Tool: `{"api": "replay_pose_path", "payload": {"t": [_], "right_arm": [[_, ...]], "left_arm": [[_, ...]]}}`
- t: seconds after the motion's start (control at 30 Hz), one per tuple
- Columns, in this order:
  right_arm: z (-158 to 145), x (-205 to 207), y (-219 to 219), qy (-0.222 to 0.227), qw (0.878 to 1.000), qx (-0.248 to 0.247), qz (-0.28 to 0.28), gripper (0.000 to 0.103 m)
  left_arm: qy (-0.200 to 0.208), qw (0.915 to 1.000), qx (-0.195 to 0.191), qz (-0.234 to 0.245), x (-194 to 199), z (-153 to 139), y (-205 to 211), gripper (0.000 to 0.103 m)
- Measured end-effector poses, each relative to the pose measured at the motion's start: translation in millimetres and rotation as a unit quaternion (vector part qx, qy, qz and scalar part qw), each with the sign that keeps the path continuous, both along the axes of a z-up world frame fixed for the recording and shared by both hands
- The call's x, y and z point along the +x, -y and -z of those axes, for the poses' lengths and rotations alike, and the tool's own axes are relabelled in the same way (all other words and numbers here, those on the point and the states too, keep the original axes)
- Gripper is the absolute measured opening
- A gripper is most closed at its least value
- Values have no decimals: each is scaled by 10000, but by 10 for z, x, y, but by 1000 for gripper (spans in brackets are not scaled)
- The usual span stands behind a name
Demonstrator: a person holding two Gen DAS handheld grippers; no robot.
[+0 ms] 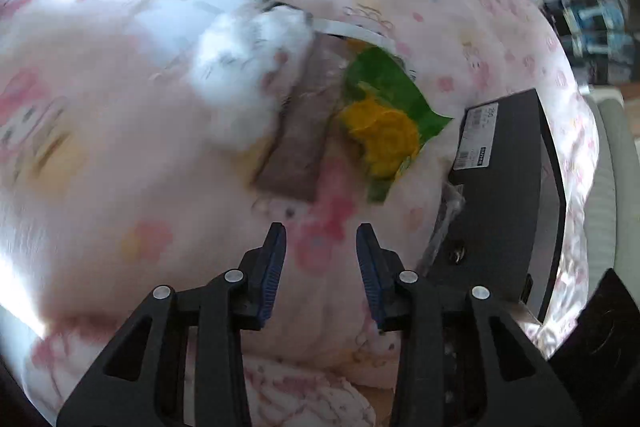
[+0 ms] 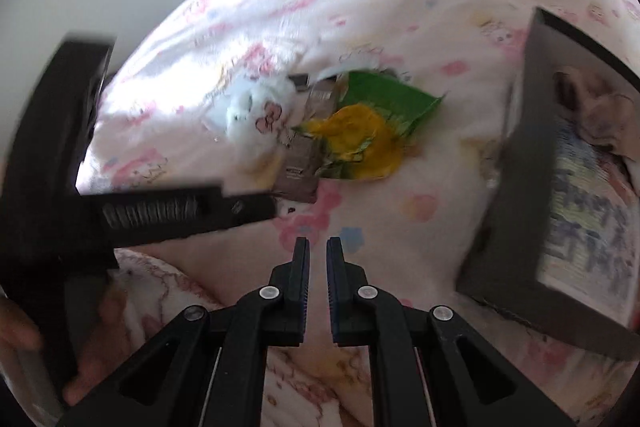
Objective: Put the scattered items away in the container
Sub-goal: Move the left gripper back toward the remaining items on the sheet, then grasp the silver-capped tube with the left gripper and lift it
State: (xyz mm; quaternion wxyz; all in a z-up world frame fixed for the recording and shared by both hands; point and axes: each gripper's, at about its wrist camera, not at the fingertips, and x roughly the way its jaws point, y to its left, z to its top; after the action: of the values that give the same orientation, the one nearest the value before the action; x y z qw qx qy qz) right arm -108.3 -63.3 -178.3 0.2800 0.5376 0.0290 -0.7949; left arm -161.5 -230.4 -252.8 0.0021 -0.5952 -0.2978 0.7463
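Nearest, in the left wrist view: left tongs (image 1: 321,227) about half open, nothing between the blue pads, pointed down at bare pink patterned bedding (image 1: 120,155). In the right wrist view: right tongs (image 2: 318,243) almost closed, only a thin gap, gripping nothing, also over bare quilt. Left of them, the other tool's black body, with part of a hand (image 2: 92,363) blurred beneath it.

Just beyond both tongs, still loose on the bed: a brown flat packet (image 1: 304,131), a green and yellow snack bag (image 1: 384,107) lying right beside it and partly over it, and a white plush toy (image 1: 244,67) with a pink bow touching the packet's other side. Something white and dark peeking out behind the pile, too blurred to name.

Off to the right, a dark box (image 2: 520,167), open side tilted toward the camera. Inside, already, what looks like a printed pack (image 2: 588,211) and something crumpled and pinkish behind it; hard to say more through the blur.

By the look of it, partly done: a couple of things boxed, at least three still to collect. No item picked up at this moment; likely heading for the pile.
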Motion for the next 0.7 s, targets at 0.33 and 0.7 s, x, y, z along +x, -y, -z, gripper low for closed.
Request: {"api": "replay_pose_path", "payload": {"t": [0.33,0.7], "right_arm": [[497,-471,385,629,9973,-280,249,7],[608,-513,467,673,9956,-626,157,6]], "left_arm": [[365,9993,-9,-2,-420,497,153,41],[223,9994,232,123,-367,491,35,29]]}}
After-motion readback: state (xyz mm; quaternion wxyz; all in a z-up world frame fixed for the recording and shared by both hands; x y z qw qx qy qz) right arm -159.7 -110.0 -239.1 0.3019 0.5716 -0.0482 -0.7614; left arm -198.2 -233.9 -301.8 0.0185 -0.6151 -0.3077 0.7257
